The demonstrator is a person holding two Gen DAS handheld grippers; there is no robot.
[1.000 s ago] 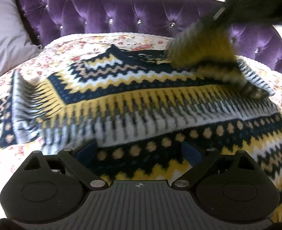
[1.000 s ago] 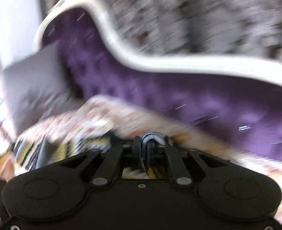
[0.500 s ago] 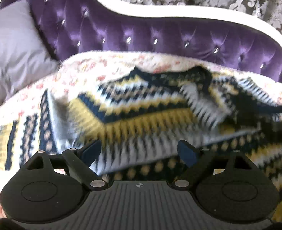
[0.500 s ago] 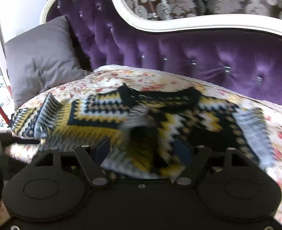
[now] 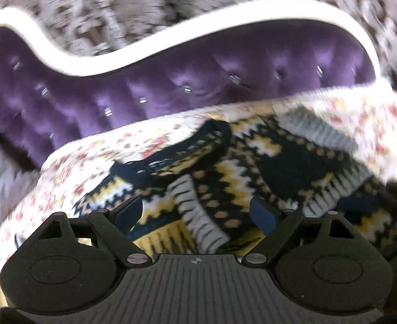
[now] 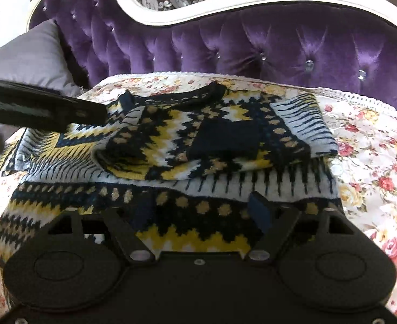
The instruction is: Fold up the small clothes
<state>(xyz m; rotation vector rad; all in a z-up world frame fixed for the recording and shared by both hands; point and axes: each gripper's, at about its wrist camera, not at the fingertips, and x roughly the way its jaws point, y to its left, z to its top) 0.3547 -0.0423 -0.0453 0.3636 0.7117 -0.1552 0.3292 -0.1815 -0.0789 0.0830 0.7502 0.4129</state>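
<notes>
A knitted sweater (image 6: 187,145) in navy, yellow and white lies flat on the floral cover, collar toward the sofa back. Its right sleeve (image 6: 255,140) is folded across the chest. Its left sleeve (image 6: 23,148) is still spread out at the left. My right gripper (image 6: 201,210) is open and empty, just above the sweater's hem. My left gripper (image 5: 195,213) is open and empty, low over the sweater (image 5: 241,172) near the collar; the view is blurred. The left gripper's body (image 6: 44,110) shows at the left edge of the right wrist view.
A purple tufted sofa back (image 6: 252,40) with a white frame stands behind. A grey pillow (image 6: 28,56) sits at the far left. The floral cover (image 6: 373,162) extends to the right of the sweater.
My right gripper let go of the right sleeve, which now lies folded across the chest, and drew back to the hem. My left gripper swung right and tilted up toward the collar.
</notes>
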